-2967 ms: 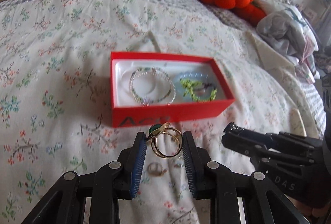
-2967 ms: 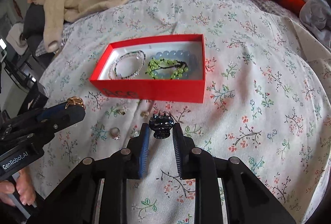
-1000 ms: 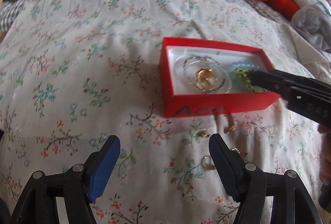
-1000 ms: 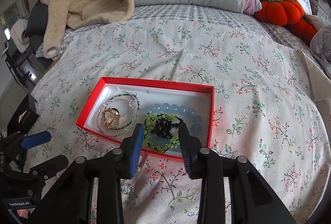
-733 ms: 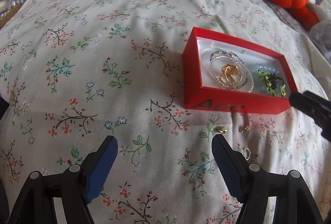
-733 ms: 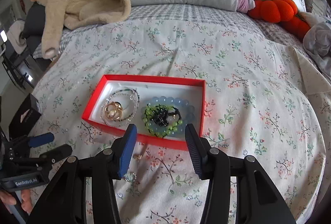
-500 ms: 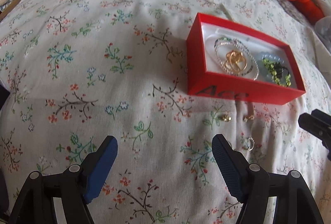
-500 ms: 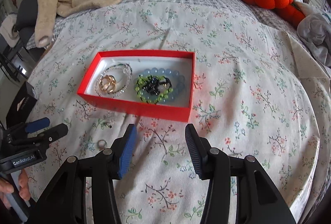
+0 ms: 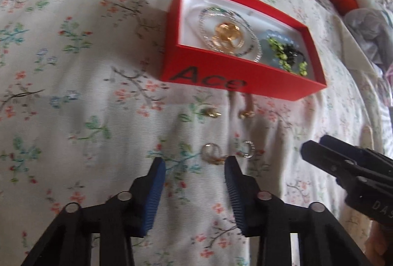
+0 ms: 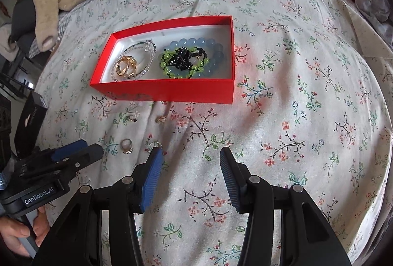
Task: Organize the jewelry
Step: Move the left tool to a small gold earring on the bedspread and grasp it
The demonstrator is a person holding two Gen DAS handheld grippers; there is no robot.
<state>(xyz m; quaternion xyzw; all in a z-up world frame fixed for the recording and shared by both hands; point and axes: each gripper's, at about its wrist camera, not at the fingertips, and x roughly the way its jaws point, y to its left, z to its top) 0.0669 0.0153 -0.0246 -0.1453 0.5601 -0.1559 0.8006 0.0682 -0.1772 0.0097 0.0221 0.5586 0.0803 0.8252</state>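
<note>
Partly blurred in the left wrist view: small rings (image 9: 213,152) on the bedspread (image 9: 73,94), just ahead of the left gripper (image 9: 194,167), now lower and closer than before. Both jaws spread wide, empty; right gripper (image 10: 189,155) likewise released. Bracelets inside the red box (image 10: 172,91).

In the box (image 10: 169,94) near mid-bed (image 10: 307,99): gold rings (image 10: 126,65) inside a clear bracelet (image 10: 145,45) at its left end — beaded bracelets (image 10: 196,62) with a clip (image 10: 180,58) on top at its right. Before its front wall, four small pieces (image 10: 127,145) on the bedspread, in two rows.
</note>
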